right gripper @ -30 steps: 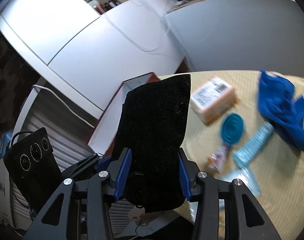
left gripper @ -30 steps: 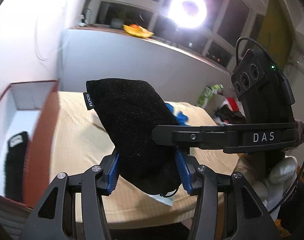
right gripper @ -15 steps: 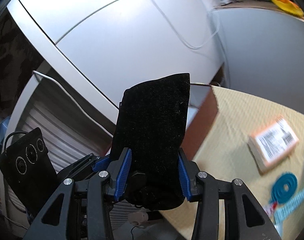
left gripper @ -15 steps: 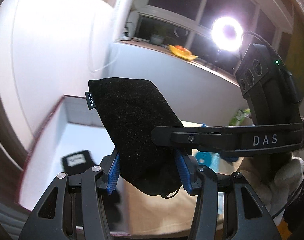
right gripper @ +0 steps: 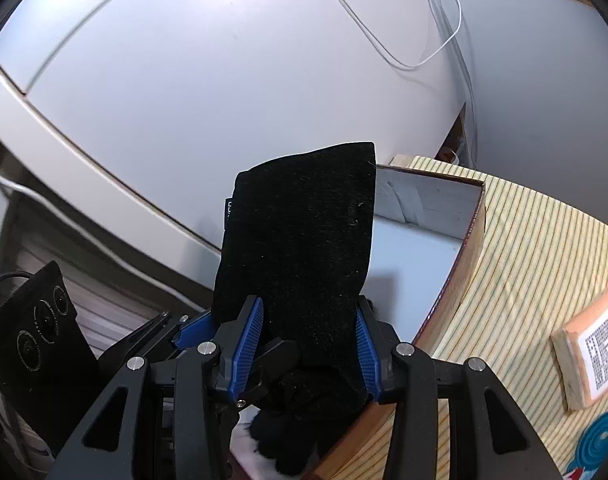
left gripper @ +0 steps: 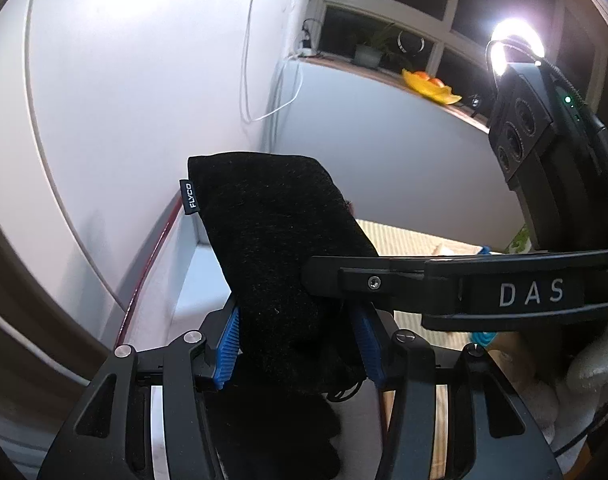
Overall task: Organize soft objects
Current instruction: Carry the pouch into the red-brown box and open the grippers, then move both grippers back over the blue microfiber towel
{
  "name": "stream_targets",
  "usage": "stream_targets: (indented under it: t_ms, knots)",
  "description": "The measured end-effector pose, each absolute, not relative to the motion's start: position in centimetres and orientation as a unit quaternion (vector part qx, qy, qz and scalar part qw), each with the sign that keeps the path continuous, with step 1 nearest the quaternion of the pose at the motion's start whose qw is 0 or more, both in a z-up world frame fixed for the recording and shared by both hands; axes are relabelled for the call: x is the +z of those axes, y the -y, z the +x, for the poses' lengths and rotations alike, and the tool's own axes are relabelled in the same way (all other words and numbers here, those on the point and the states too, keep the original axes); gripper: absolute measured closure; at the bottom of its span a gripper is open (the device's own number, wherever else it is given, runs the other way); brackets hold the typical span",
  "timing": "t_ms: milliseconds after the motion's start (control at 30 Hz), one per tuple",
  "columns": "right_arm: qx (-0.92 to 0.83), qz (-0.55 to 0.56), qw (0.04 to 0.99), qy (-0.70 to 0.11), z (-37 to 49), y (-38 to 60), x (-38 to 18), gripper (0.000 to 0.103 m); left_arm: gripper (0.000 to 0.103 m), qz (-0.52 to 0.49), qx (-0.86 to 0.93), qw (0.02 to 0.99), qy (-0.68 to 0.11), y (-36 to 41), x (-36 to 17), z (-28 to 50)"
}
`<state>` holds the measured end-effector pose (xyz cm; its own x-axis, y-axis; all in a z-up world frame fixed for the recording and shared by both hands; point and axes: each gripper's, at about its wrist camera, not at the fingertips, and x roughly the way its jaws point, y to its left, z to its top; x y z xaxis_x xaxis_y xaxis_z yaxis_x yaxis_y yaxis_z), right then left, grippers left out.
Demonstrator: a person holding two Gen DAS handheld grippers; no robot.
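Left wrist view first: a second ago I had the striped bed surface and the blue cloth filling the background; now the white wall and the corner of the open box sit behind my left gripper, so I have swung both hands toward the box. The black pouch has not shifted in the grip. Its FLYCO tag sticks out at the upper left as before.

My left gripper's blue pads are clamped on the lower end of the pouch, which stands up tilted to the left above the box interior. The right gripper crosses the view from the right, with its black camera block above it, and part of a gloved hand shows below it.

From the right wrist view, the right gripper also clenches the pouch between its blue pads, close beside the left gripper's pads, which grasp the same end from the left. The pouch stands nearly upright over the box's white floor, just inside its near brown wall. A labelled parcel lies on the striped surface near the right edge, well apart from the box. Both grippers point downward at a slant.
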<state>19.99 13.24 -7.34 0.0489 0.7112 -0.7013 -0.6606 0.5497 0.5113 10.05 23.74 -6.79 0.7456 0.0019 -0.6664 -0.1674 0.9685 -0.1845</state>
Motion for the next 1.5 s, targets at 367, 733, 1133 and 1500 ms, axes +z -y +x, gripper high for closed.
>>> stream_targets:
  t_ms: [367,733,1133,1500]
  knots:
    - [0.451,0.005,0.734,-0.507,21.2,-14.6,-8.9,0.058,0.054,-0.107,0.072,0.918,-0.376,-24.2,-8.0,11.8]
    - [0.432,-0.032,0.762,-0.481,20.2,-13.6,-7.9,0.050,0.054,-0.105,0.086,0.918,-0.373,-24.3,-7.9,10.9]
    - [0.427,-0.029,0.777,-0.462,17.8,-5.1,-5.1,0.042,0.053,-0.116,0.064,0.934,-0.333,-21.8,-4.8,7.8]
    - [0.373,0.018,0.810,-0.452,16.6,10.7,-4.4,0.038,0.048,-0.113,-0.030,0.936,-0.332,-14.1,-4.4,6.8]
